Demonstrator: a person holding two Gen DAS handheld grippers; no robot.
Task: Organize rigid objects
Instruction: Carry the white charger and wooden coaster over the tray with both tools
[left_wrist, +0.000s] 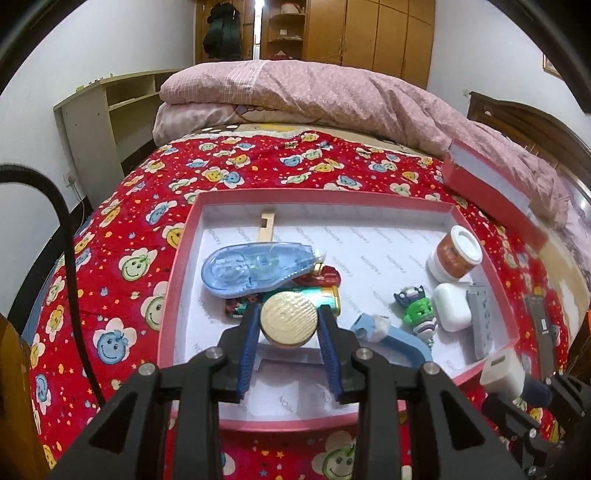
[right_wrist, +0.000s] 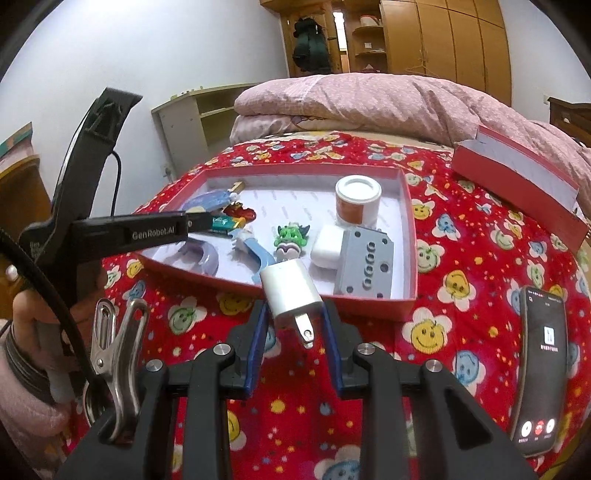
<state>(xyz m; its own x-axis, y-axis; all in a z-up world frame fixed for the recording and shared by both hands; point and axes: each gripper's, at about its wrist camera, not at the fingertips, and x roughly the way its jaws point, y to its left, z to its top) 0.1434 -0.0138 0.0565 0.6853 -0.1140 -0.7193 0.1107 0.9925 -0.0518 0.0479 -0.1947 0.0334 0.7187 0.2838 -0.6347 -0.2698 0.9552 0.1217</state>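
The left gripper (left_wrist: 289, 325) is clamped on a round gold cap (left_wrist: 289, 320), its blue pads pressed to either side, and holds it over the near-left part of the red-rimmed box (left_wrist: 173, 273), above a clear curved piece lying on the white liner. To set it down well, I judge the hand should lower until the cap rests on a bare patch of liner just short of the blue correction-tape dispenser (left_wrist: 255, 267) and the green-and-gold lighter (left_wrist: 321, 295), then part the fingers without nudging either. Moving right in the box lie a light-blue handled tool (left_wrist: 402, 341), a green toy figure (left_wrist: 417, 314), a white earbud case (left_wrist: 452, 310), an orange-labelled jar with a white lid (left_wrist: 456, 254) and a grey perforated block (left_wrist: 478, 314). Farther right, the right gripper (right_wrist: 295, 314) is closed on a white USB wall charger (right_wrist: 290, 291), prongs pointing back toward the camera, poised at the box's near wall; it should clear that wall and drop into the free liner in front of the block, I think, waiting until the left hand is out of the way. A phone (right_wrist: 541, 369) lies on the red smiley-flower bedspread (right_wrist: 461, 258) to the right, well apart from the box lid (right_wrist: 517, 177). Readable writing: "GenRobot.AI" on the left gripper's side in the right wrist view, and a repeated "FASHION" on the liner; the jar label and phone screen are too small to read.
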